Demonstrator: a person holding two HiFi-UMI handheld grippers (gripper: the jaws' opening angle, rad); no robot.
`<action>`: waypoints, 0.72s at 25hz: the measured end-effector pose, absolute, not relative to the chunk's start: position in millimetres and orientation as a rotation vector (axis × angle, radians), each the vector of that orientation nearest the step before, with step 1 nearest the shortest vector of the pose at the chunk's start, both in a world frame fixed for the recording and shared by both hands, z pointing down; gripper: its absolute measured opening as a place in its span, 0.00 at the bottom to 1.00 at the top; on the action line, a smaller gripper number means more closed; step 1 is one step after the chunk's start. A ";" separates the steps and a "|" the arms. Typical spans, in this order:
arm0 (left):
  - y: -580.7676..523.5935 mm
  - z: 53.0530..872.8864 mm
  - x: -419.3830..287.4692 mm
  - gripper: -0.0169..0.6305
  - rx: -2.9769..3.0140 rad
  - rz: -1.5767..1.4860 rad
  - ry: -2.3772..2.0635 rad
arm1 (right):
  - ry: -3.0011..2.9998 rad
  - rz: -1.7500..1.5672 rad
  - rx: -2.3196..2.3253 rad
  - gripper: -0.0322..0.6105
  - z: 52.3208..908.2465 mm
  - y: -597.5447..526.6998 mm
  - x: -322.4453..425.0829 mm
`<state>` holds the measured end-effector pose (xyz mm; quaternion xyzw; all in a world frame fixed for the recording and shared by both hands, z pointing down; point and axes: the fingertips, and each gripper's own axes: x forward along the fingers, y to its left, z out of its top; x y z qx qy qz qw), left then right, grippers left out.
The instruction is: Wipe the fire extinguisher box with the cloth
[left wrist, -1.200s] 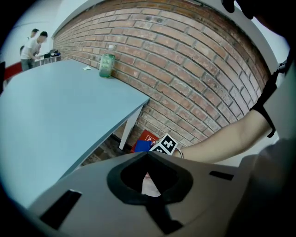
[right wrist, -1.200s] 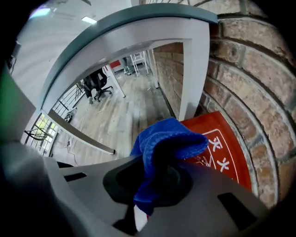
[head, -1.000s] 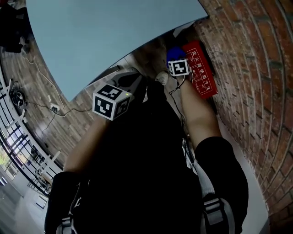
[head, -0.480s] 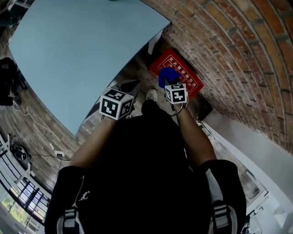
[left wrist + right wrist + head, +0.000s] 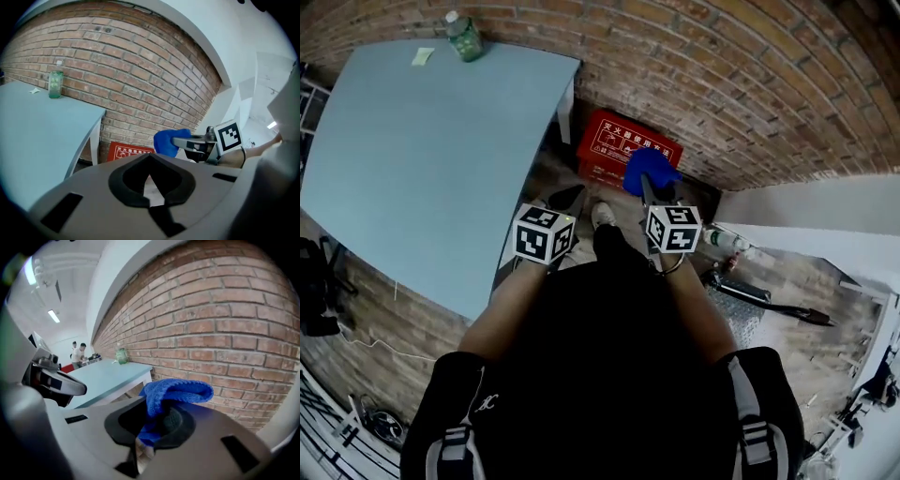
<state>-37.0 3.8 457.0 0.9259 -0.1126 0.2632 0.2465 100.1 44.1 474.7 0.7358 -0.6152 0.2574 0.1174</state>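
Note:
The red fire extinguisher box (image 5: 617,145) with white print stands on the floor against the brick wall, beside the table leg. It also shows in the left gripper view as the red box (image 5: 126,151). My right gripper (image 5: 650,195) is shut on a blue cloth (image 5: 649,171), which hangs in front of the box's right end; whether it touches the box I cannot tell. In the right gripper view the cloth (image 5: 176,392) bulges out of the jaws of that gripper (image 5: 149,427). My left gripper (image 5: 567,199) is held left of it, jaws together with nothing in them (image 5: 151,180).
A light blue table (image 5: 422,159) fills the left, with a green bottle (image 5: 464,37) at its far edge by the wall. A bottle (image 5: 724,239) and a dark long tool (image 5: 769,300) lie on the floor at right. A shoe (image 5: 602,216) stands before the box.
The head view has swung so that the wall and the red box now sit at the top. Both grippers are nearer each other, and the cloth stays in the right one.

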 end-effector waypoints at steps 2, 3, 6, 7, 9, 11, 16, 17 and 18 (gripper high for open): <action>24.1 456.8 -43.8 0.02 2.531 0.700 -0.260 | -1.772 0.684 2.211 0.12 449.7 67.3 90.1; 32.3 457.2 -45.7 0.02 2.524 0.687 -0.233 | -1.757 0.647 2.238 0.12 437.9 77.5 85.2; 49.8 451.0 -47.0 0.02 2.500 0.639 -0.146 | -1.712 0.537 2.306 0.12 407.0 104.4 72.1; 54.9 446.5 -47.2 0.02 2.511 0.631 -0.124 | -1.696 0.508 2.324 0.12 398.8 112.7 68.7; 63.0 437.6 -47.6 0.02 2.559 0.626 -0.093 | -1.666 0.474 2.364 0.12 385.7 125.7 65.0; 67.6 429.8 -46.2 0.02 2.606 0.621 -0.079 | -1.656 0.474 2.406 0.12 377.2 132.5 64.8; 84.8 417.8 -30.5 0.02 2.658 0.601 -0.045 | -1.685 0.535 2.457 0.12 372.6 156.0 69.0; 88.6 416.2 -26.5 0.02 2.662 0.601 -0.035 | -1.673 0.527 2.457 0.12 371.9 162.6 70.4; 92.0 414.8 -22.8 0.02 2.663 0.601 -0.027 | -1.663 0.518 2.457 0.12 370.7 168.8 71.7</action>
